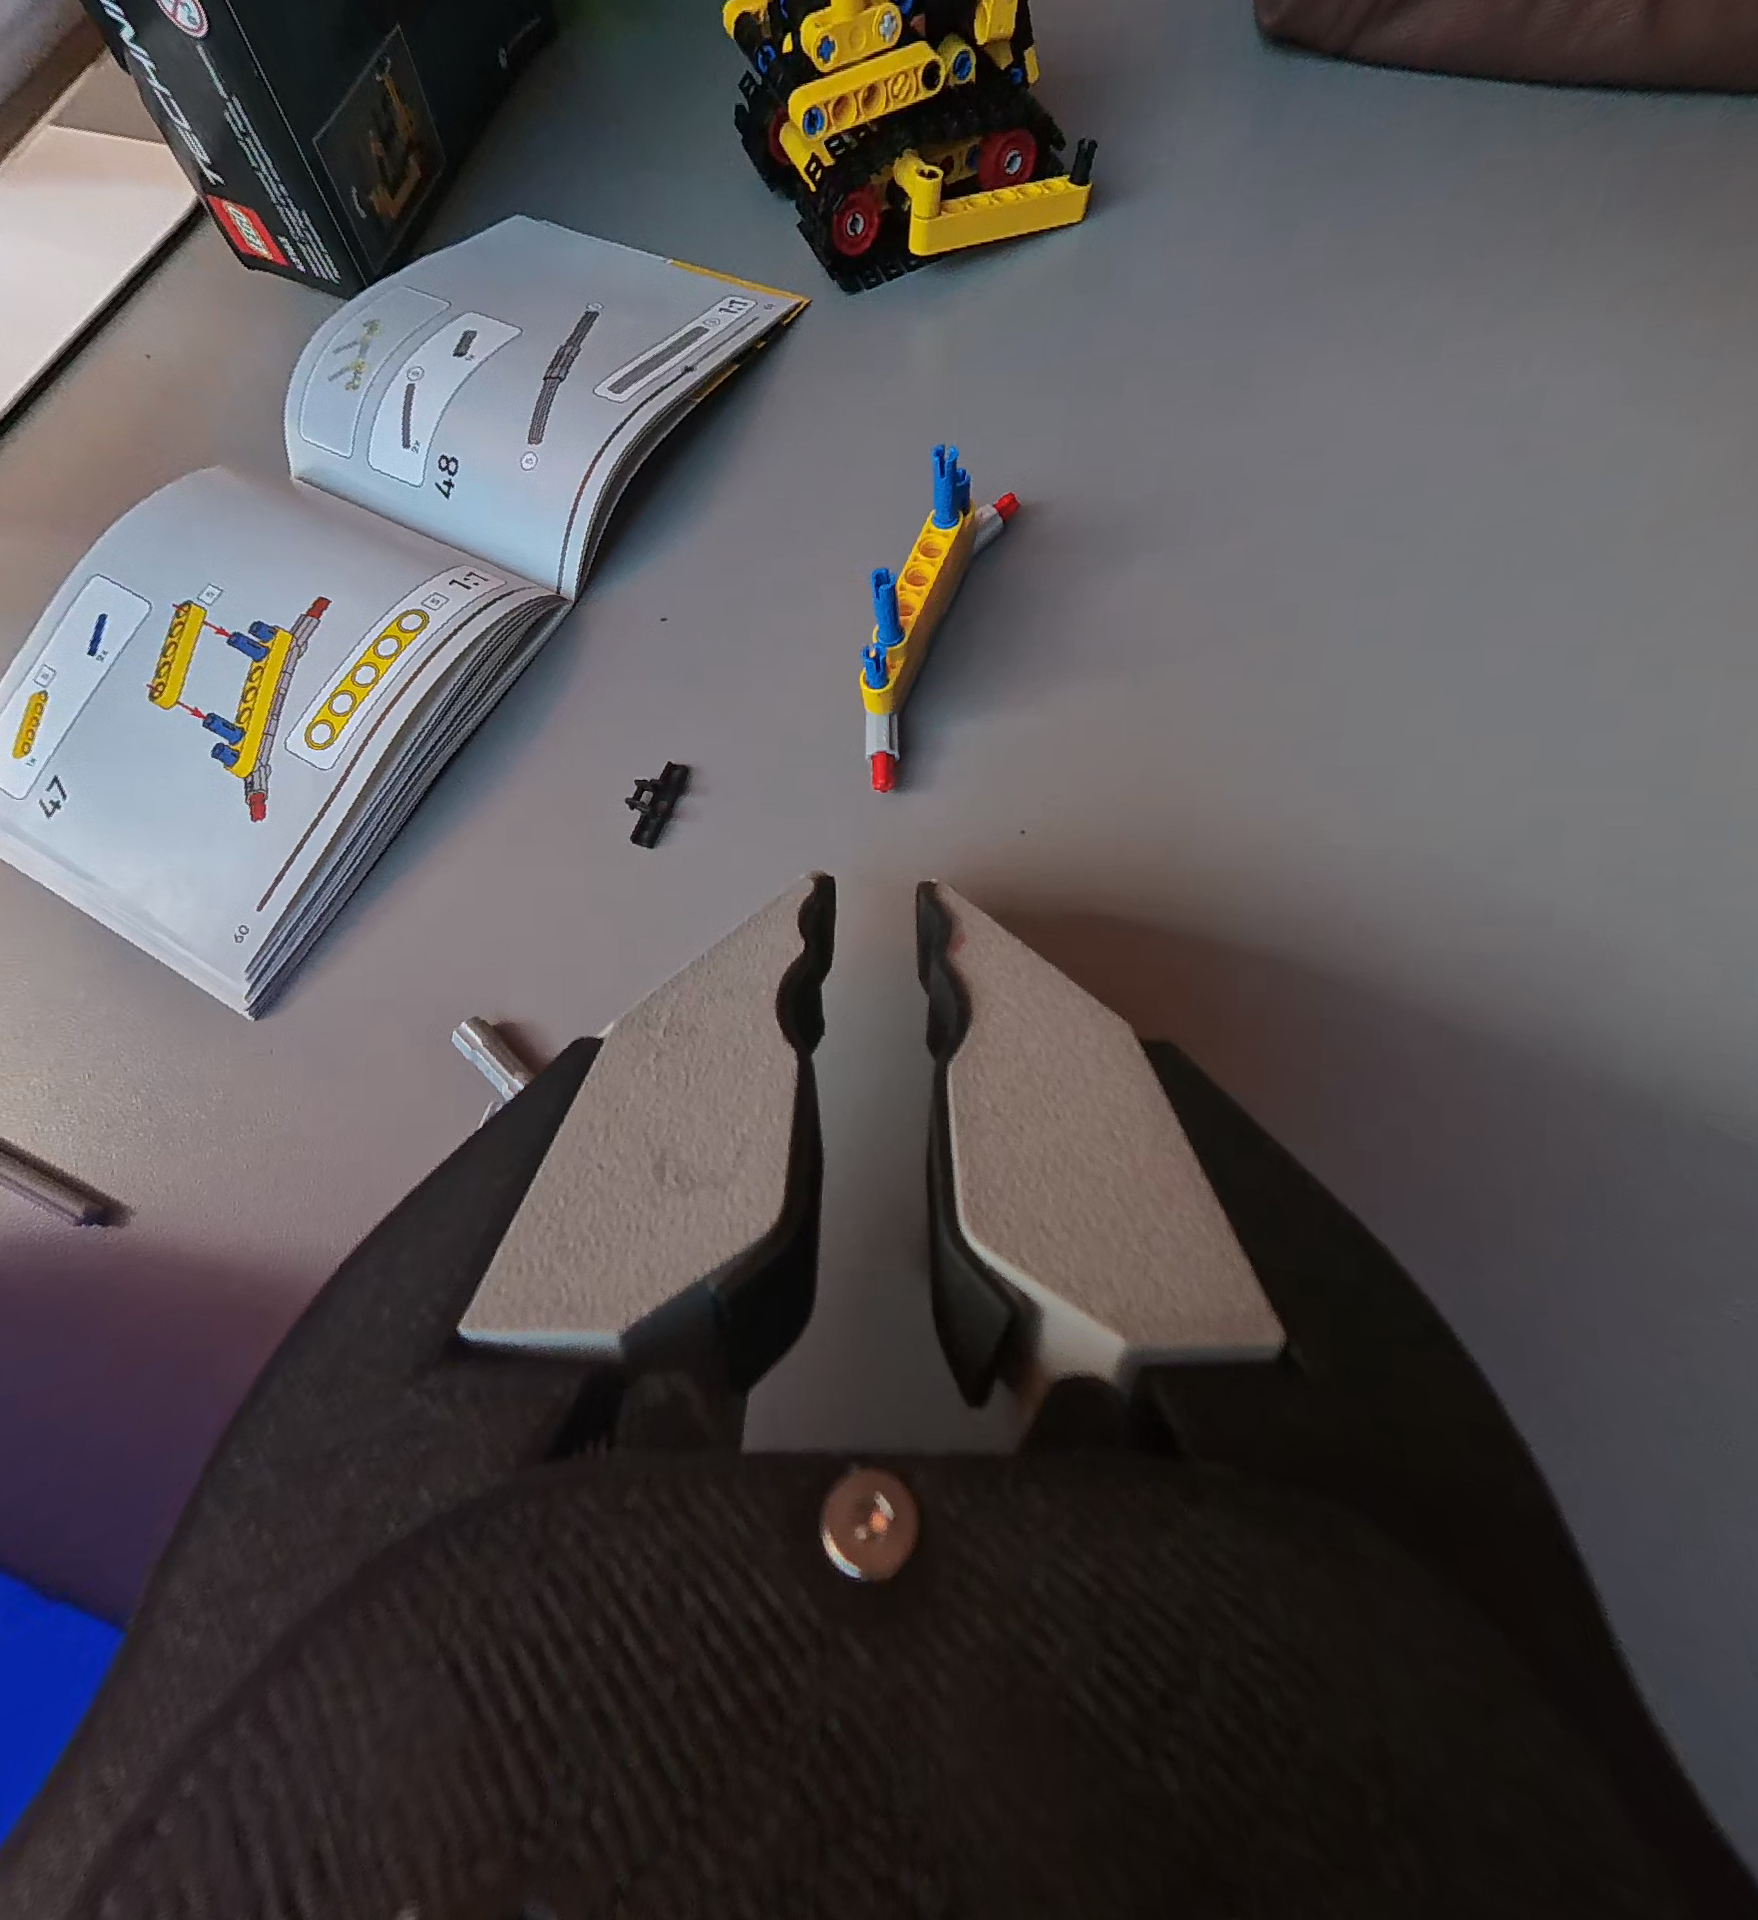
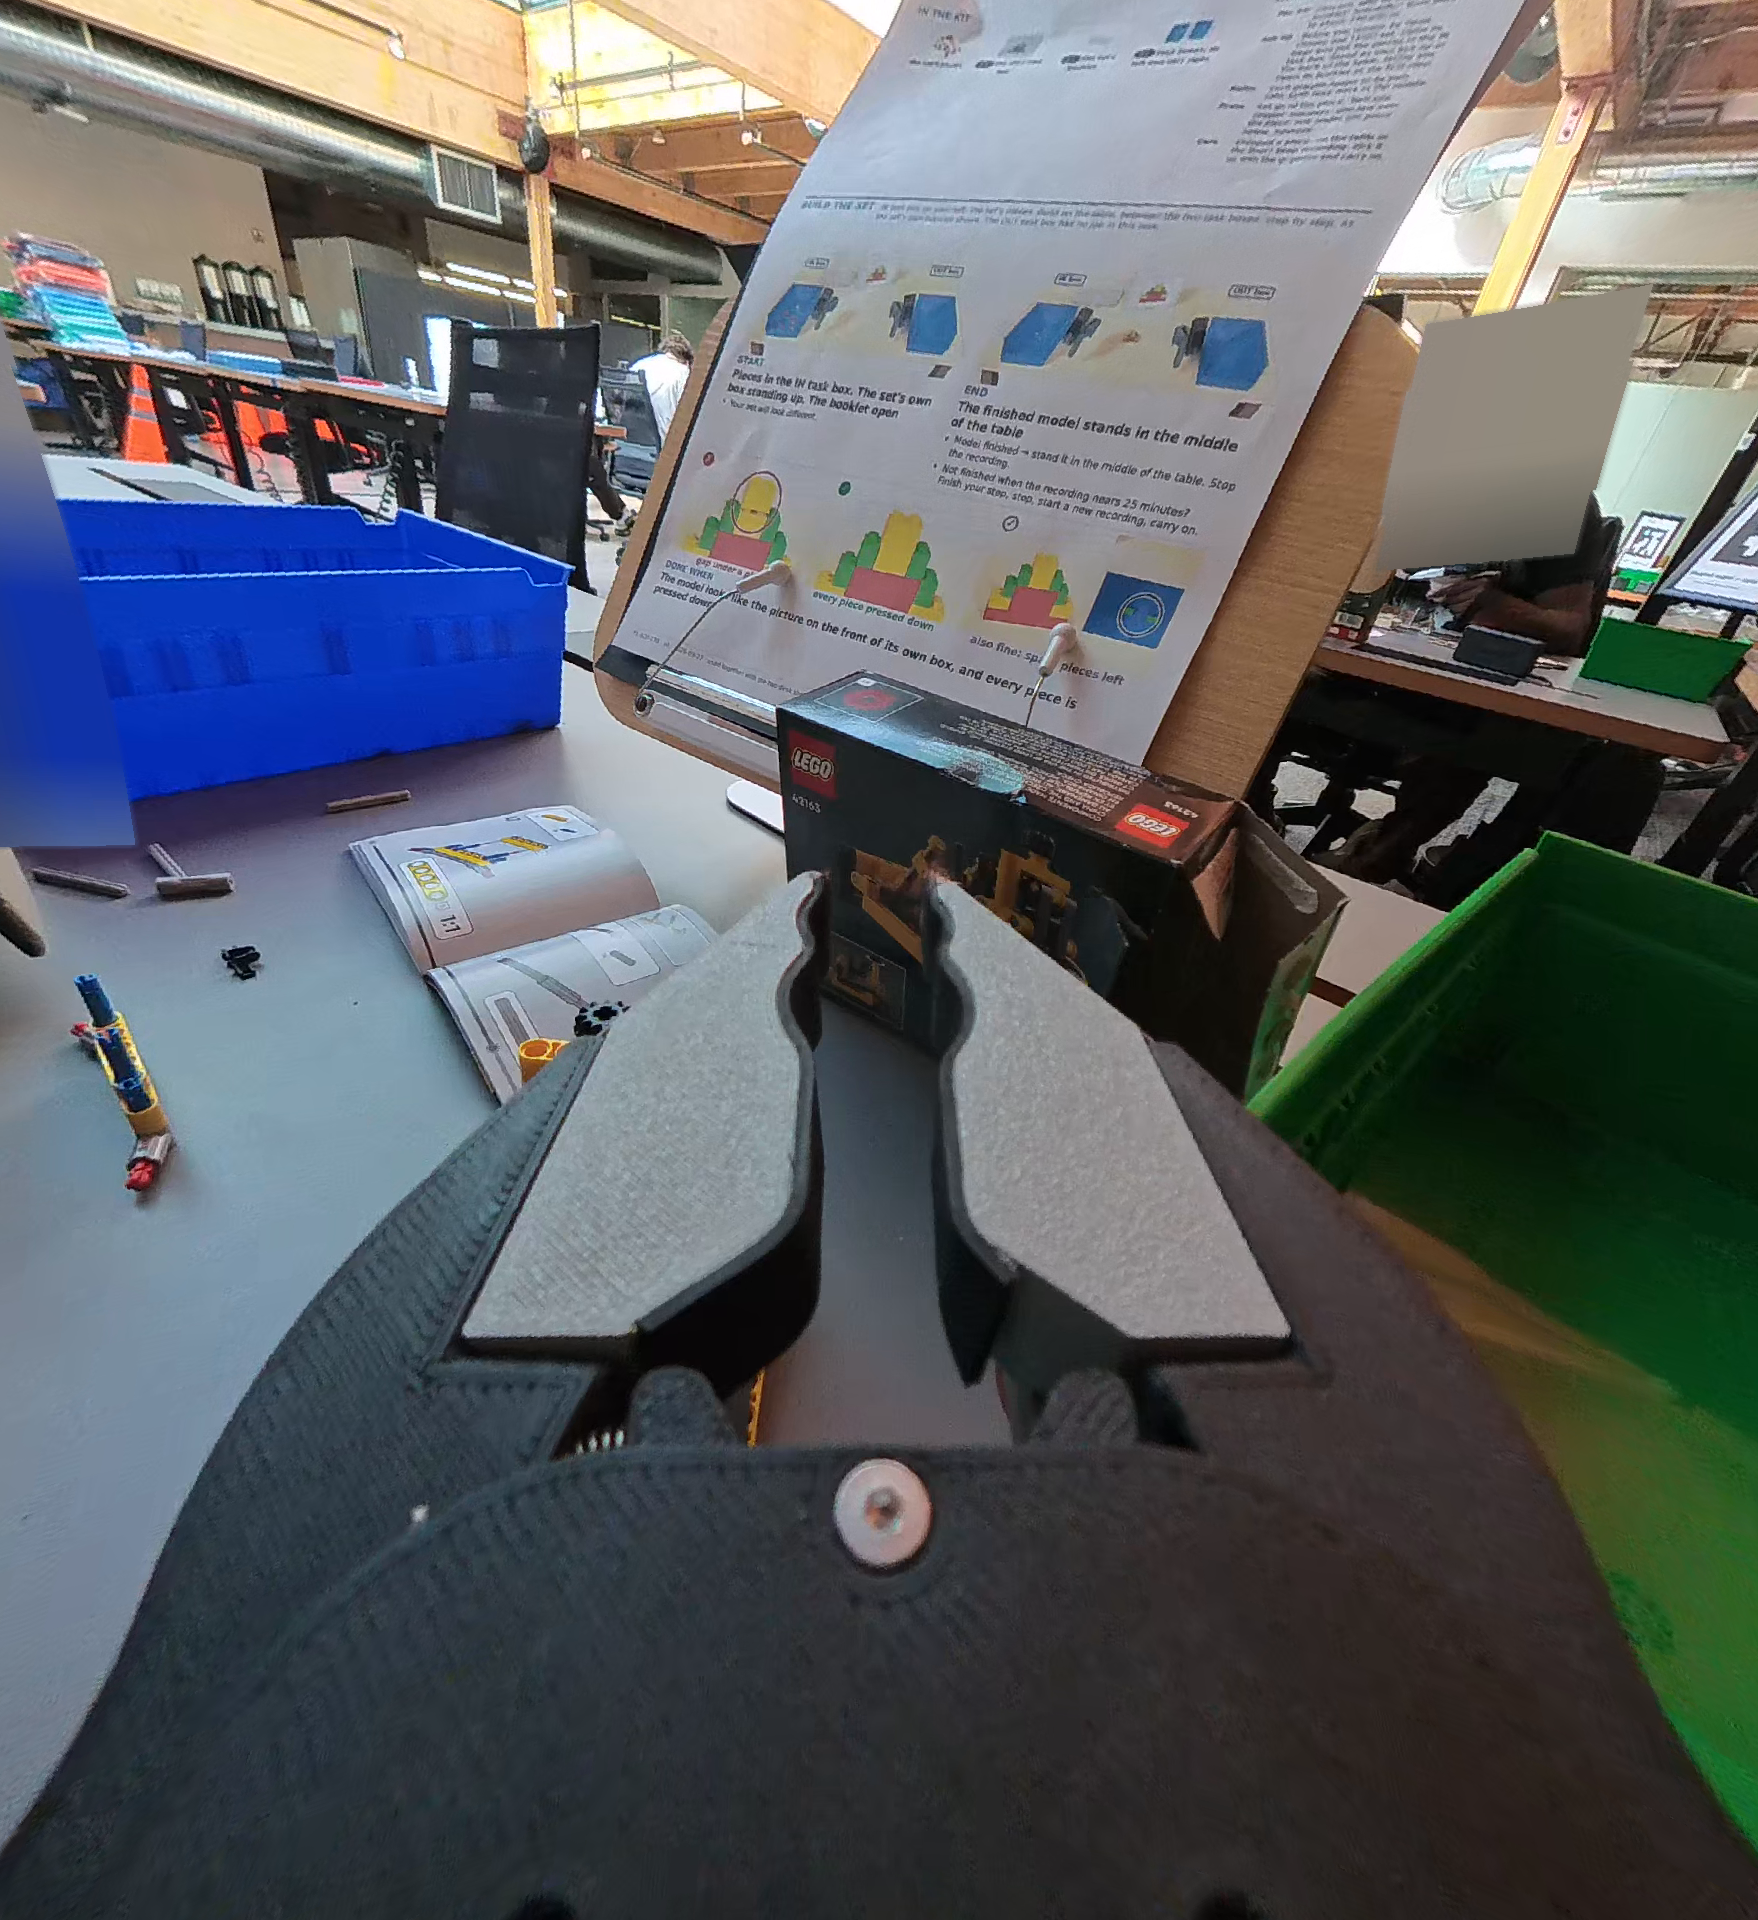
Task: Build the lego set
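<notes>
My left gripper [image 1: 875,894] is open and empty, hovering over the grey table just short of a yellow beam sub-assembly [image 1: 911,613] with blue pins and red-tipped grey ends. A small black piece [image 1: 659,802] lies to its left. The yellow and black tracked model [image 1: 906,135] stands at the far edge. The open instruction booklet [image 1: 335,644] lies at left. My right gripper [image 2: 875,904] is open and empty, pointing at the black set box [image 2: 958,831]. The sub-assembly [image 2: 122,1070] and the black piece [image 2: 241,961] show at its far left. A yellow part of the model [image 2: 540,1058] peeks from behind its left finger.
A dark grey axle [image 1: 28,1179] and a light grey piece [image 1: 488,1055] lie left of my left gripper. A blue bin [image 2: 335,644] stands at back left, a green bin [image 2: 1633,1143] at right. A printed sheet on a stand [image 2: 1010,364] rises behind the box. The small black piece [image 1: 659,802] lies around 5 cm away from my left fingertips. My right wrist view [image 2: 236,962] looks at it from another angle.
</notes>
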Motion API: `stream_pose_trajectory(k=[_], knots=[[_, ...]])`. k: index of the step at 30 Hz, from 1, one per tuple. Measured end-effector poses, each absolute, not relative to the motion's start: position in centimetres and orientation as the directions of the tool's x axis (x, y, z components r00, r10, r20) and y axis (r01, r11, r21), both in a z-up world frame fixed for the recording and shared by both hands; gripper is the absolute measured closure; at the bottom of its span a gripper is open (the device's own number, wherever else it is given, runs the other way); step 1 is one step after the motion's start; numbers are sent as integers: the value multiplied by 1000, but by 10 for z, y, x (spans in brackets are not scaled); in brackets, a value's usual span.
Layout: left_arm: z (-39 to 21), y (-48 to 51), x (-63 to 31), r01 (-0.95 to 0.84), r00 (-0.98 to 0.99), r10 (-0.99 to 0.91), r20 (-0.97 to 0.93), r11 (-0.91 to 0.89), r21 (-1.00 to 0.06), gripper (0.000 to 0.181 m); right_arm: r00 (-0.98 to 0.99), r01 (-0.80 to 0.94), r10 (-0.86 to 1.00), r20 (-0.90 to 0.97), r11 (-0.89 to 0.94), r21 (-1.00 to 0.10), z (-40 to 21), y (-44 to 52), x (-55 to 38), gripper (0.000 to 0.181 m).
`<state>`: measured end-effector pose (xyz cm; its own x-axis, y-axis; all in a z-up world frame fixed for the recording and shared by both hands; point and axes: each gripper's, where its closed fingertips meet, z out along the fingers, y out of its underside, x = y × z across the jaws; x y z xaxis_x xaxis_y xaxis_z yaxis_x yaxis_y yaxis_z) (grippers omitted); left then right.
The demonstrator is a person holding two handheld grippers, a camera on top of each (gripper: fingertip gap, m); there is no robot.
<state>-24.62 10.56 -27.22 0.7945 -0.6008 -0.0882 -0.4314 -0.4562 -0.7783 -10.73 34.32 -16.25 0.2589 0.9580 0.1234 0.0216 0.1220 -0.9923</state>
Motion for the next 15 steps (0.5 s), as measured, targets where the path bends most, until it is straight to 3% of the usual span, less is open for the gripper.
stream_pose_trajectory(k=[15], knots=[[-273,106,-245,-448,791,-603,-107,-450,-773,169,263,41,957,121,114,-993,-167,347,-107,167]])
